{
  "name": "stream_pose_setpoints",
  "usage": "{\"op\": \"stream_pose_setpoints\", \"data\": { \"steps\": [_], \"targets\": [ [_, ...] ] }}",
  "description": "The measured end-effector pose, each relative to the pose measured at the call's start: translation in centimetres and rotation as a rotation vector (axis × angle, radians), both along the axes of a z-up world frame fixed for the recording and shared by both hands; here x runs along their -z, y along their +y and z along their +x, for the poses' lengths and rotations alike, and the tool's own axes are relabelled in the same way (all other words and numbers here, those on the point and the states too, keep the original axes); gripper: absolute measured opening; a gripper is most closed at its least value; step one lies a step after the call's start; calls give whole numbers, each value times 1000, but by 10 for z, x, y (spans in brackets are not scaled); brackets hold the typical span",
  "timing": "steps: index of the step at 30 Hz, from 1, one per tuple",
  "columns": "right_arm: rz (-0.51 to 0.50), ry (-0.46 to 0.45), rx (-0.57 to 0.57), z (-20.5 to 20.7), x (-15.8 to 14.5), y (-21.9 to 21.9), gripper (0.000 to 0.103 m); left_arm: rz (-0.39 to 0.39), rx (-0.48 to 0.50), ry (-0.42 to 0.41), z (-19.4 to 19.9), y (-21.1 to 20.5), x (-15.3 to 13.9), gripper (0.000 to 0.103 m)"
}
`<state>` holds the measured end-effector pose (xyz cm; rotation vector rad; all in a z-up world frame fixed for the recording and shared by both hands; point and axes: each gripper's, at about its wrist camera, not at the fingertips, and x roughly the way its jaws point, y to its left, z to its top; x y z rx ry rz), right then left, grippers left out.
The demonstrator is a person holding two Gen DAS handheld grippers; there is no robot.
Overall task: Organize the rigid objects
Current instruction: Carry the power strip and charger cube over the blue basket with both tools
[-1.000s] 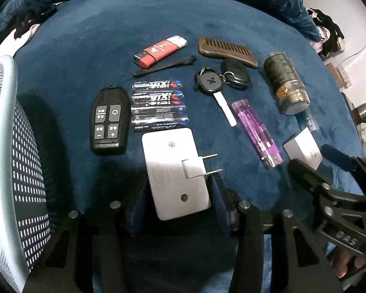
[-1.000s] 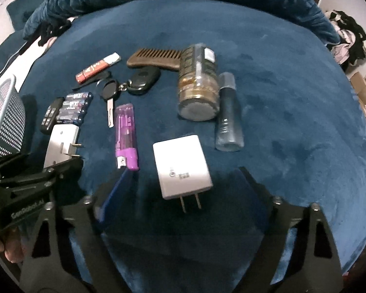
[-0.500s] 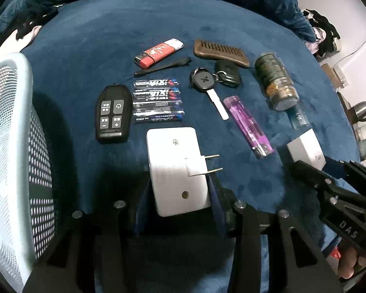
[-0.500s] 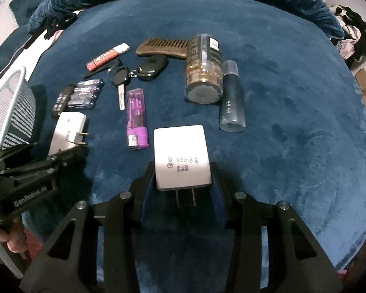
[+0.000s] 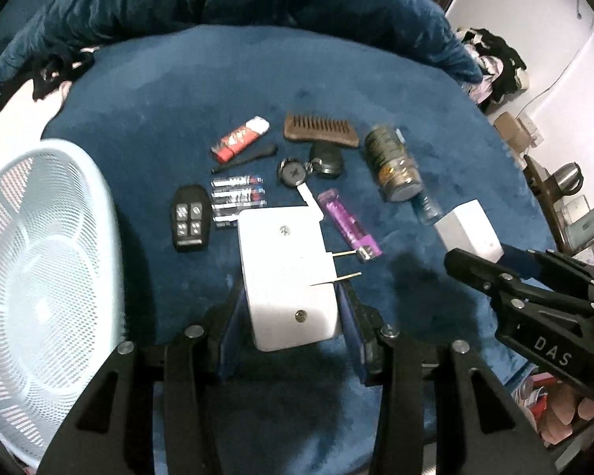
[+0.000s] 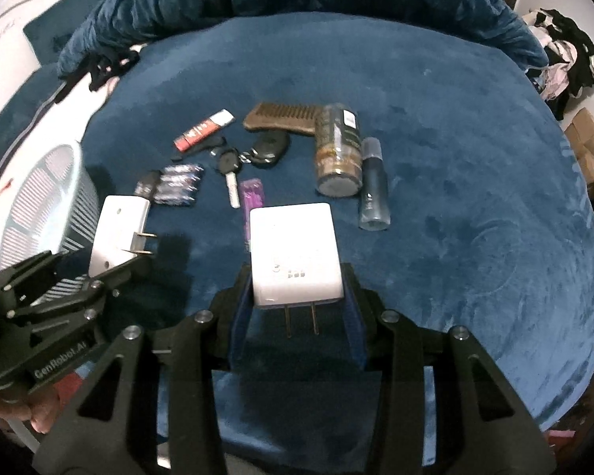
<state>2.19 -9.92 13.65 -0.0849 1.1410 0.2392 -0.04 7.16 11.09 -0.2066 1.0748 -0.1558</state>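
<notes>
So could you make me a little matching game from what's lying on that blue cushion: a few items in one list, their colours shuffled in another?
Things:
1. lighter
2. comb
3. remote
4. basket

Colours:
A. pale blue
B. black
C. purple
D. brown

Pairs: 1-C, 2-D, 3-B, 4-A
</notes>
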Motion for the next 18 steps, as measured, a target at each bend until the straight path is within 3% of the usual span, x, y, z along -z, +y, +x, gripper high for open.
{"op": "stream_pose_setpoints", "data": {
  "steps": [9,12,18],
  "targets": [
    [53,-41,-35,-13,-25,33,40,1,-56,-75,-20,30,-41,46],
    [16,-57,-41,-14,-26,44,40,5,-90,-80,-24,44,-45,46],
    [79,-36,-34,-13,-29,44,40,-8,-137,-83,-32,67,-47,46]
  ]
}}
